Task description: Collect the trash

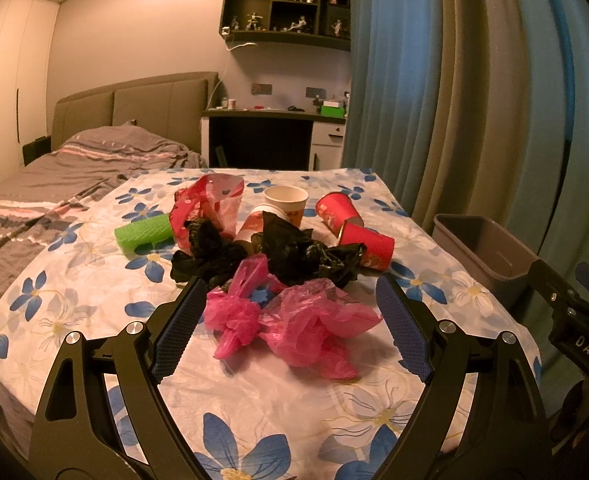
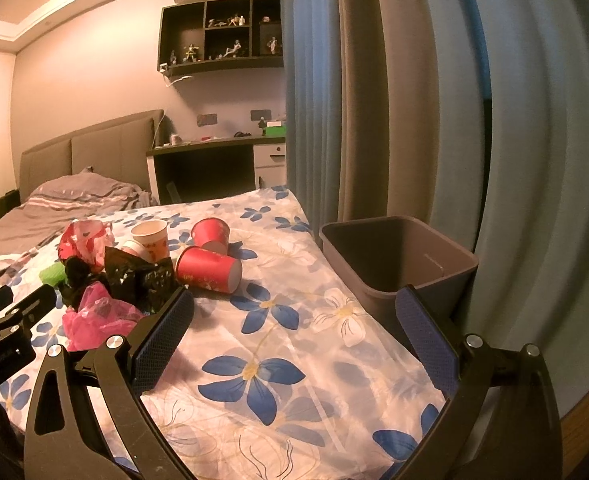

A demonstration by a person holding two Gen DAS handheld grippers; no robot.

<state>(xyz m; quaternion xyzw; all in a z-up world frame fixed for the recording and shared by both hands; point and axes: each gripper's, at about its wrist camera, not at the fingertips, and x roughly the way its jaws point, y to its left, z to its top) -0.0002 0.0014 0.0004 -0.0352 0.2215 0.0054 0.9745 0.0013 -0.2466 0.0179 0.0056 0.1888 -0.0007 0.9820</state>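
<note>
Nearest the left wrist camera, the left gripper [image 1: 292,322] stands with its jaws spread wide and nothing pressed between the pads, framing a crumpled pink plastic bag [image 1: 294,326] that lies on the flowered sheet [image 1: 254,408]. That bag looks very light, soft and slippery; a pinch on its thick bunched middle should hold better than on a loose edge, which could slide out. Behind it are a black plastic bag [image 1: 294,254], a red printed bag [image 1: 206,200], a green roll [image 1: 144,234], a white paper cup [image 1: 285,200] standing upright and two red paper cups [image 1: 364,242] tipped on their sides; the cups are light but crush easily, so a gentle squeeze across the wall near the rim seems best. In the right wrist view, the right gripper [image 2: 294,334] is likewise released, jaws wide over bare sheet with nothing in them. The grey bin [image 2: 446,268] stands just beside the bed's edge, against the curtain [image 2: 434,100], and looks empty as far as shows. The trash pile lies to the left, near the other gripper.
</note>
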